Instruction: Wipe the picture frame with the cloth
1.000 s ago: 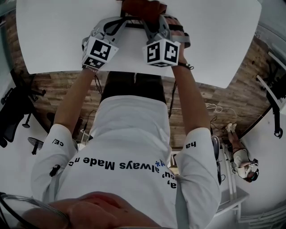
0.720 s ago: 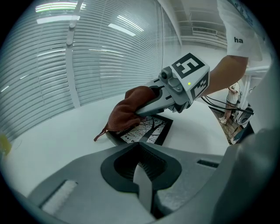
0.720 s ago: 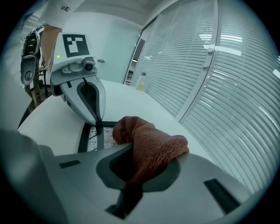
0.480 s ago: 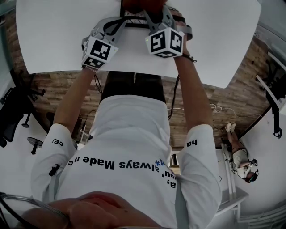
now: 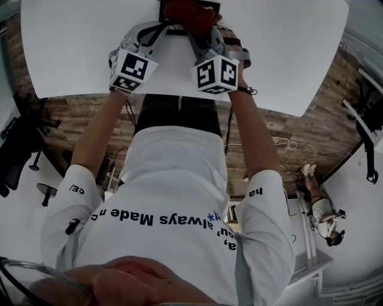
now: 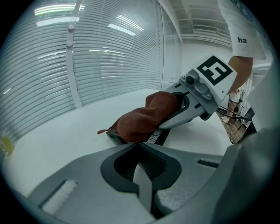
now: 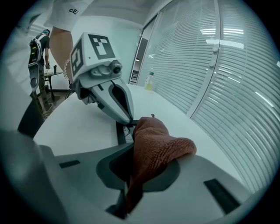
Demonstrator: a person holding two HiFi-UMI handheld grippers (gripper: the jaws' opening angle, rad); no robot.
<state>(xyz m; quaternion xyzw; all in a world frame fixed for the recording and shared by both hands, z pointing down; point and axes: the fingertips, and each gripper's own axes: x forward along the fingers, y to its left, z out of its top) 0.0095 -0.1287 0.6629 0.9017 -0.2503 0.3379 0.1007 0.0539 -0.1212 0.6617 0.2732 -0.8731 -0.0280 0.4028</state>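
The dark picture frame (image 5: 177,32) lies flat on the white table (image 5: 72,48) at its far middle. My left gripper (image 5: 163,25) is shut, with its tips at the frame's near edge (image 6: 111,137); from the right gripper view its fingers (image 7: 127,114) come down on the frame's corner (image 7: 120,133). A red-brown cloth (image 5: 188,12) rests bunched on top of the frame. My right gripper (image 7: 131,151) is shut on that cloth (image 7: 155,146), which hides its tips. In the left gripper view the cloth (image 6: 142,120) covers most of the frame, with the right gripper (image 6: 192,105) behind it.
Window blinds (image 6: 100,57) run along the table's far side, and a bottle (image 7: 150,81) stands at the far end. A wooden floor (image 5: 311,137) lies below the table's near edge. An office chair (image 5: 18,149) is at the left, another person (image 5: 326,218) at the lower right.
The right gripper pushed away across the frame with the cloth, then drew back toward me. The left gripper has stayed in place.
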